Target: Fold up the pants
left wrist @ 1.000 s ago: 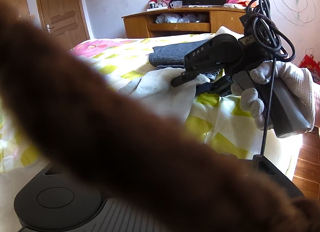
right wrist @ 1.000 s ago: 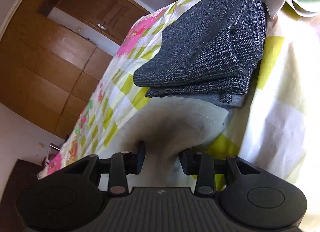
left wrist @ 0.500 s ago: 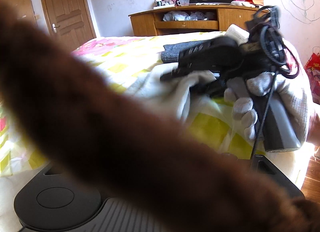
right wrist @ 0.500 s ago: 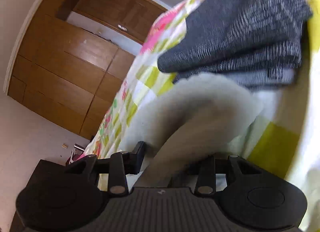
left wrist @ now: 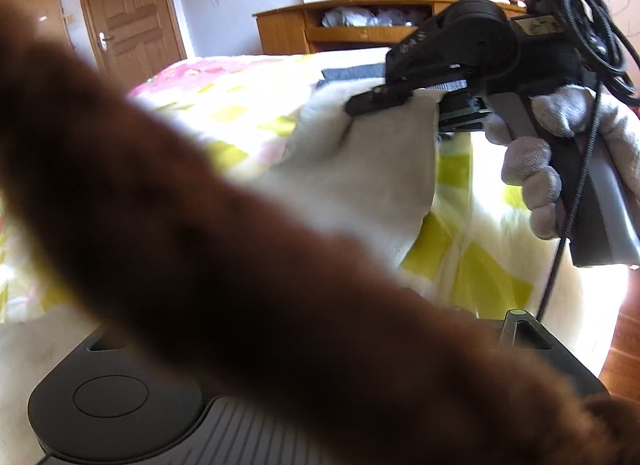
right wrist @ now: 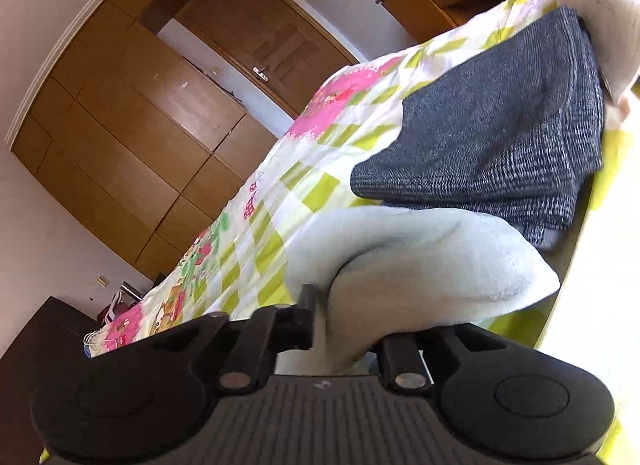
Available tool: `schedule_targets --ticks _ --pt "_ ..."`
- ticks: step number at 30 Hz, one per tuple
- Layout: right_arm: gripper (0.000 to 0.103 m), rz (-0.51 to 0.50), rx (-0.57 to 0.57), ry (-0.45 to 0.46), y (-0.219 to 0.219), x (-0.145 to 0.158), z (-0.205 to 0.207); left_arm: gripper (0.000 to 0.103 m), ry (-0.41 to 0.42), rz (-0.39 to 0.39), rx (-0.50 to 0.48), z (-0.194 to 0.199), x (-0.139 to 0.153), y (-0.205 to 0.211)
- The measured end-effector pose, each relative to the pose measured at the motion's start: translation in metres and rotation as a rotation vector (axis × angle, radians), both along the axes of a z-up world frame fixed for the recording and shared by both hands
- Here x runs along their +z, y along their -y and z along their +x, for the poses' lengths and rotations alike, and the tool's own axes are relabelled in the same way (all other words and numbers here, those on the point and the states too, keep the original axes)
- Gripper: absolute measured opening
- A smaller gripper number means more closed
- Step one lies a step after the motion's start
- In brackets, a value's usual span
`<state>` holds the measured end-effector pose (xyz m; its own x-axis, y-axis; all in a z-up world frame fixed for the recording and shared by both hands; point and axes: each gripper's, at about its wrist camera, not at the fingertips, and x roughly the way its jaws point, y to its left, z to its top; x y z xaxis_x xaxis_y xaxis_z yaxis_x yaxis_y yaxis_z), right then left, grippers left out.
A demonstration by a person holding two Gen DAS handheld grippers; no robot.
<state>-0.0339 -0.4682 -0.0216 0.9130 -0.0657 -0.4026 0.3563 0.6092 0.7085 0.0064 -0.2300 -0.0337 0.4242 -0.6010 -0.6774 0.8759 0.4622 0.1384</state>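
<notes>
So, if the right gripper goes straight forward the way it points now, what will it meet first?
The right gripper is already shut on the white pants, which bulge just ahead of it. Beyond that cloth, the folded dark grey garment on the bed is probably next, though depth is unclear.

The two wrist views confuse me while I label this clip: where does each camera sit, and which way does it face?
Left wrist: on the left gripper, facing across the bed at the gloved hand holding the right gripper; a blurred brown strip blocks much.
Right wrist: on the right gripper, facing the grey folded pants.
Shared: white cloth, bed.
</notes>
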Motion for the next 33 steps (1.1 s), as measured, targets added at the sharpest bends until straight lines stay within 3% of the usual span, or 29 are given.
schedule_targets --ticks 2,4,5,6,10,13,15,18,20,22,27,33 --pt "0.054 0.053 -0.026 0.022 0.008 -0.009 -0.001 0.085 -0.009 -0.003 0.000 -0.001 -0.001 -0.006" --pt "0.054 0.112 -0.079 0.008 0.017 -0.017 0.003 0.085 -0.035 -0.012 0.013 0.003 0.000 -0.012" --pt "0.044 0.130 -0.114 0.004 0.021 -0.016 0.002 0.085 -0.044 -0.019 0.027 0.004 0.000 -0.014" --pt "0.023 0.127 -0.147 0.015 0.023 -0.011 -0.002 0.085 -0.052 -0.029 0.043 0.007 0.001 -0.016" --pt "0.023 -0.042 -0.195 0.138 0.004 0.032 -0.026 0.085 -0.065 -0.084 0.065 0.012 0.007 -0.019" --pt "0.025 -0.154 -0.211 0.058 -0.005 0.036 -0.013 0.085 -0.063 -0.058 0.051 0.014 0.001 -0.014" --pt "0.030 -0.085 -0.177 -0.043 0.003 0.026 0.001 0.085 -0.059 -0.040 0.052 0.015 -0.004 -0.014" --pt "0.032 -0.079 -0.227 0.016 0.003 0.032 -0.011 0.085 -0.064 -0.073 0.073 0.017 0.000 -0.029" --pt "0.039 -0.069 -0.253 0.031 0.006 0.036 -0.014 0.085 -0.083 -0.082 0.085 0.022 0.001 -0.039" --pt "0.023 -0.078 -0.228 -0.020 0.006 0.043 -0.004 0.085 -0.091 -0.086 0.105 0.027 -0.001 -0.048" --pt "0.022 -0.299 -0.165 -0.054 -0.041 0.084 0.020 0.085 -0.078 -0.165 0.136 0.030 0.016 -0.085" --pt "0.022 -0.402 -0.128 -0.082 -0.074 0.108 0.036 0.085 -0.098 -0.160 0.187 0.032 0.013 -0.120"
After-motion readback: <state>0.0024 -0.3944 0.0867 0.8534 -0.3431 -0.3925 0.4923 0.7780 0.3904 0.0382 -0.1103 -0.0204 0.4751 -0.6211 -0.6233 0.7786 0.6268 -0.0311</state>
